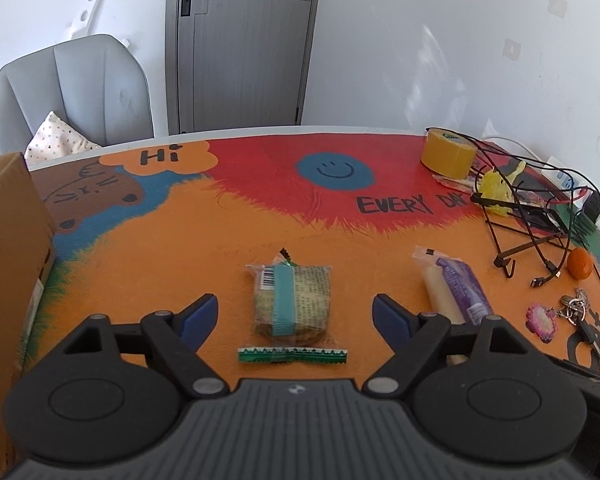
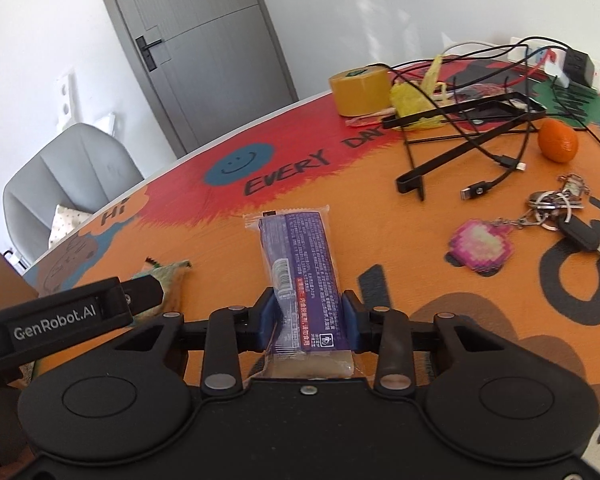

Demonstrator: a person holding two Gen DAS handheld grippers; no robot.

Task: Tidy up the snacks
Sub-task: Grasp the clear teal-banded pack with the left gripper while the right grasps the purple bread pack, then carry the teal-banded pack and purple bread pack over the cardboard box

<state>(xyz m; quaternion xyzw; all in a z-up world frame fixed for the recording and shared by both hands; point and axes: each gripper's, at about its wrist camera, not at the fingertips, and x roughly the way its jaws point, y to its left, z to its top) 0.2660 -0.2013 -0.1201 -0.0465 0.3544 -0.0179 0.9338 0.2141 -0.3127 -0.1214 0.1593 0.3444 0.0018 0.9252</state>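
A green-banded wrapped snack (image 1: 292,302) lies on the orange table mat, between the tips of my open left gripper (image 1: 295,314). A purple-wrapped snack bar (image 1: 456,288) lies to its right. In the right wrist view my right gripper (image 2: 309,314) is shut on that purple snack bar (image 2: 300,256), its blue fingers (image 2: 267,316) pressed to both sides of the bar's near end. The green snack's edge (image 2: 172,276) shows to the left, behind the left gripper's body (image 2: 60,320).
A cardboard box (image 1: 8,248) stands at the left edge. At the right are a tape roll (image 1: 446,154), a yellow bag (image 1: 496,188), a black wire stand with cables (image 1: 532,220), an orange (image 1: 579,264), keys with a pink charm (image 1: 544,322). A grey chair (image 1: 72,88) stands behind the table.
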